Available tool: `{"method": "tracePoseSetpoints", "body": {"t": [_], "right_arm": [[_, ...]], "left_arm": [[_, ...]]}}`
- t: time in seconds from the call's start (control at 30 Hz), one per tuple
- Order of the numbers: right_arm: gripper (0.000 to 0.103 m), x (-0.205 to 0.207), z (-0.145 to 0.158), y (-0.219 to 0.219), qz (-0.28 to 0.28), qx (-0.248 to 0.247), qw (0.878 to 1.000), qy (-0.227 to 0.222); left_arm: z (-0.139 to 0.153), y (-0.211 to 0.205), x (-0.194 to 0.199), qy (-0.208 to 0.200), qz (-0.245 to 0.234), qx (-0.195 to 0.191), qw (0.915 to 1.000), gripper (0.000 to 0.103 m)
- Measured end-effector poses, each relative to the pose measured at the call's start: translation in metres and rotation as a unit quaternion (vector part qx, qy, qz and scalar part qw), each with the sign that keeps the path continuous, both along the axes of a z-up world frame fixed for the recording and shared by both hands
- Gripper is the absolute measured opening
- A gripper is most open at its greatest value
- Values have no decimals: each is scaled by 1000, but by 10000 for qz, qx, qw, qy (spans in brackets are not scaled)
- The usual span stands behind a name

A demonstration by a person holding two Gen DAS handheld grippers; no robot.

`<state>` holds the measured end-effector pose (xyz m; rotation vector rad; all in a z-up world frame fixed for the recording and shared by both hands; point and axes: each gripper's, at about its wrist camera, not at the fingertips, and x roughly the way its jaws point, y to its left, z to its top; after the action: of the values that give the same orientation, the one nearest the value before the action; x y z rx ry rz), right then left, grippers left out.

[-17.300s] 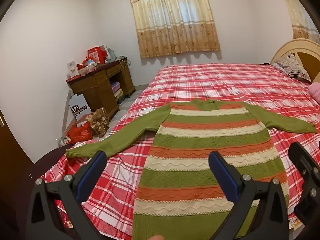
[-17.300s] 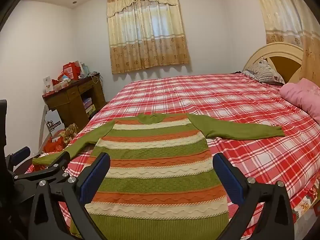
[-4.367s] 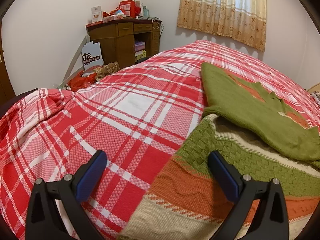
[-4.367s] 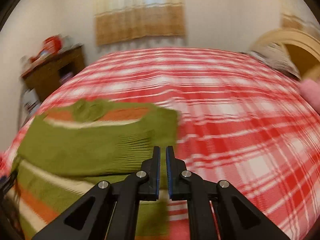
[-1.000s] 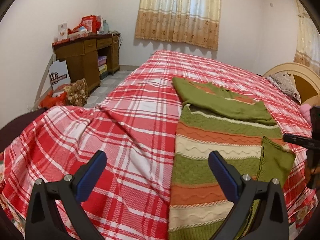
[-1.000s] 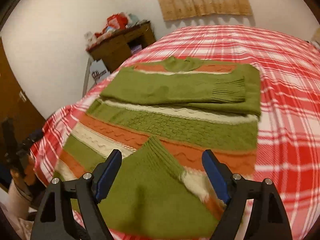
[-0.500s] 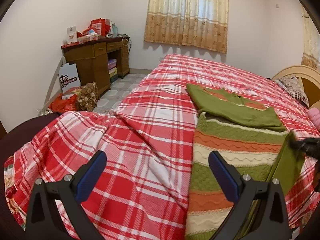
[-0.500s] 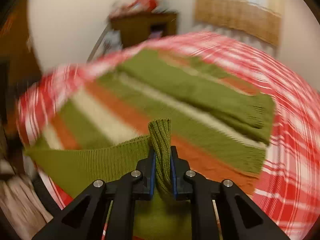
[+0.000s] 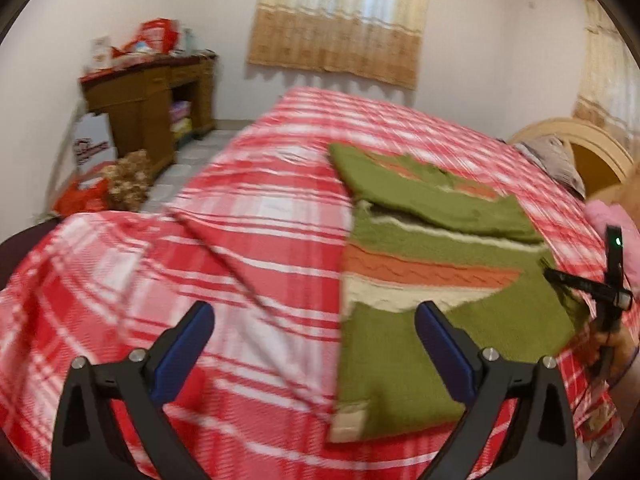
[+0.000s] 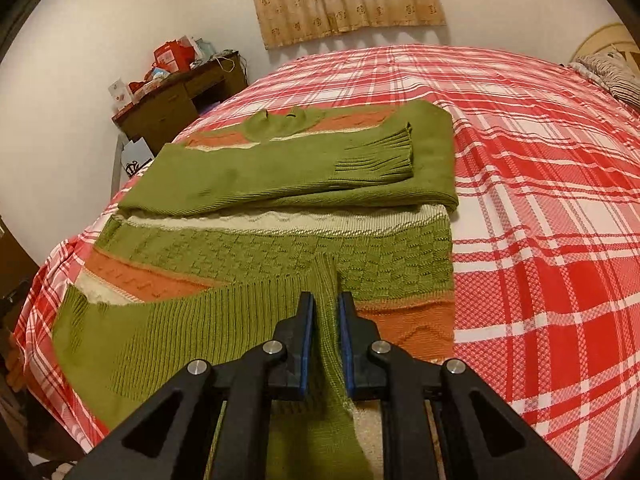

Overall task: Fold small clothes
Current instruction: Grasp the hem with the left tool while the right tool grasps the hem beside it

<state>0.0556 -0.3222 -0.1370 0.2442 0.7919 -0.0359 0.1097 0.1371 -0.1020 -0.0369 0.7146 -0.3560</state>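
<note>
Left wrist view: left gripper is spread wide, holding nothing, over the plaid bedspread beside the striped sweater.

Right wrist view: right gripper pinches the ribbed hem. Soft, floppy knit, so I'd grab both hem corners.

The sweater lies on the bed, sleeves folded across its chest, desk behind-left.

Under me spreads a red plaid bedspread. By the far wall I see a wooden desk piled with red boxes, beige curtains, and a striped pillow.
</note>
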Motion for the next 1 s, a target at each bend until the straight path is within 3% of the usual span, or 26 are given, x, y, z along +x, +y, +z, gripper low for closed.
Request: {"method": "tracePoseSetpoints", "body": {"t": [0.07,0.23,0.3,0.37,0.43,0.57,0.63,0.73,0.87,1.0], "right_arm": [[12,-2,-2,1,15,-45,10000,-11],[12,-5,-2,1,-2,-11,10000,-17],[12,-5,-2,0,-7,6,10000,-18],[12,-5,-2,0,-13,26,10000,-23],[12,-6,-3,-1,-25,56,10000,-41],[12,-7,-4,-1,-35,90,9999,-77],[12,-7,-4,-1,-38,81,9999,-73],[12,-7,-5,-2,-45,111,9999,-82],[12,-7,-4,-1,-47,107,9999,-77],[12,-8,-4,-1,-45,116,9999,-85]], "left_arm": [[-10,-16,5,194,-172,144,9996,83],[-33,-40,7,655,-484,231,9964,64],[-34,-42,2,712,-622,121,9954,54],[-33,-43,-3,662,-754,43,9949,35],[-30,-43,-7,551,-751,93,9956,26],[-27,-37,-8,505,-654,53,9966,25],[-23,-41,-12,282,-495,321,9979,25],[-18,-45,-21,63,-772,403,9962,25],[-26,-53,-20,115,-874,595,9943,25],[-30,-49,-13,324,-830,358,9954,25]]}}
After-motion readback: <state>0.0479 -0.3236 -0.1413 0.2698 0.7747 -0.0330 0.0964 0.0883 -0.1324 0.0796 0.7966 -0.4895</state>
